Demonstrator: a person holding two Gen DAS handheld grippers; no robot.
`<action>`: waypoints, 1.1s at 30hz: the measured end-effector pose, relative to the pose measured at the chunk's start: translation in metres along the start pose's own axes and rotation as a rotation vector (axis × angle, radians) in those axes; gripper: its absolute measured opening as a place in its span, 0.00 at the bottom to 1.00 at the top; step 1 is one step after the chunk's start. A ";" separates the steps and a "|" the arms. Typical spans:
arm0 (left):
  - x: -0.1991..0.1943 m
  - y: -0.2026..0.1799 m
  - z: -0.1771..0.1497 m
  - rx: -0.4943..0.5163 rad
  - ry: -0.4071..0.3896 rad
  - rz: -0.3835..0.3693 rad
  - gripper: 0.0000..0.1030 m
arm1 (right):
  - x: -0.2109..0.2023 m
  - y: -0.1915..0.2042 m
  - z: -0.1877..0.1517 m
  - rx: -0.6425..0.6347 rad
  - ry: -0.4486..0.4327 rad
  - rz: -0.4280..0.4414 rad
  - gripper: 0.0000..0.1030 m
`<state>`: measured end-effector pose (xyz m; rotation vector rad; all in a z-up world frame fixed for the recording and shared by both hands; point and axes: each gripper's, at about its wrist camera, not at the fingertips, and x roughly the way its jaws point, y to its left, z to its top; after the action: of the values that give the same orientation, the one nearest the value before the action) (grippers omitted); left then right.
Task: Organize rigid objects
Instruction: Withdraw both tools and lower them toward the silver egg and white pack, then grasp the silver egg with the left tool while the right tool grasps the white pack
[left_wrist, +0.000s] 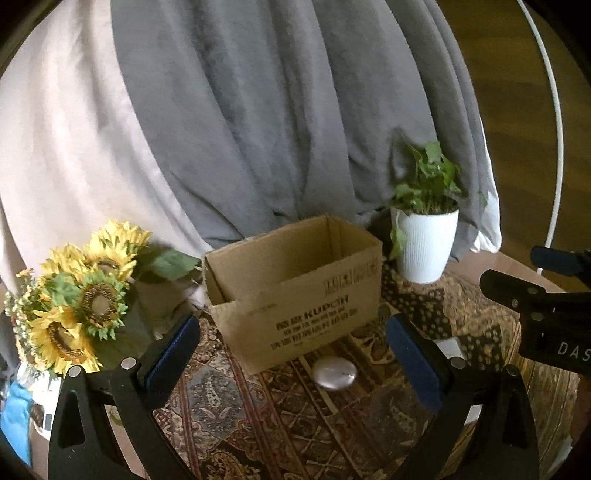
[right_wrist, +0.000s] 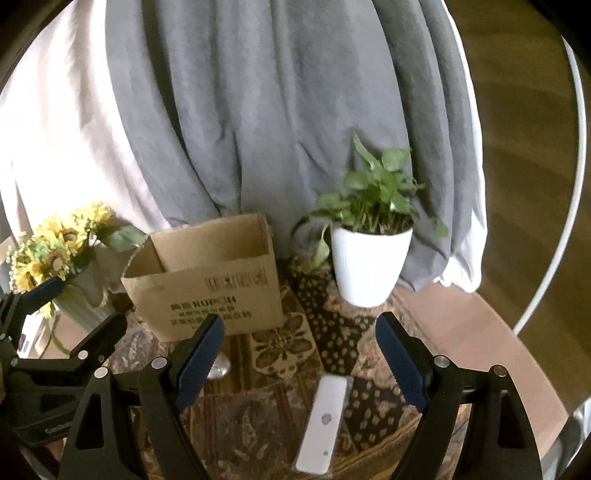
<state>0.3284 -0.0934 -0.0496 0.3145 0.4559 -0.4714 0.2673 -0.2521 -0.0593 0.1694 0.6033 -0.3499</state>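
Behind everything, a gray curtain (left_wrist: 258, 122) hangs past the table's (right_wrist: 454, 325) far edge. On the patterned tablecloth (left_wrist: 280, 417), an open cardboard box (left_wrist: 295, 291) sits mid-table, between sunflowers (left_wrist: 74, 306) and a white potted plant (left_wrist: 424, 243). Both the left gripper (left_wrist: 293, 354) and the right gripper (right_wrist: 299, 354) are spread, holding nothing. A white remote (right_wrist: 323, 421) lies near the front edge; a silver oval object (left_wrist: 335, 373) rests just before the box.
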 end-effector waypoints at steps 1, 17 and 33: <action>0.001 0.000 -0.003 0.010 -0.003 -0.007 1.00 | 0.001 0.000 -0.004 0.007 0.007 -0.009 0.82; 0.051 -0.011 -0.041 0.110 0.035 -0.134 1.00 | 0.032 0.005 -0.056 0.069 0.104 -0.083 0.82; 0.119 -0.021 -0.067 0.172 0.126 -0.208 0.99 | 0.082 0.000 -0.085 0.103 0.160 -0.193 0.78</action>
<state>0.3886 -0.1280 -0.1690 0.4669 0.5747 -0.6989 0.2858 -0.2528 -0.1758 0.2402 0.7629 -0.5588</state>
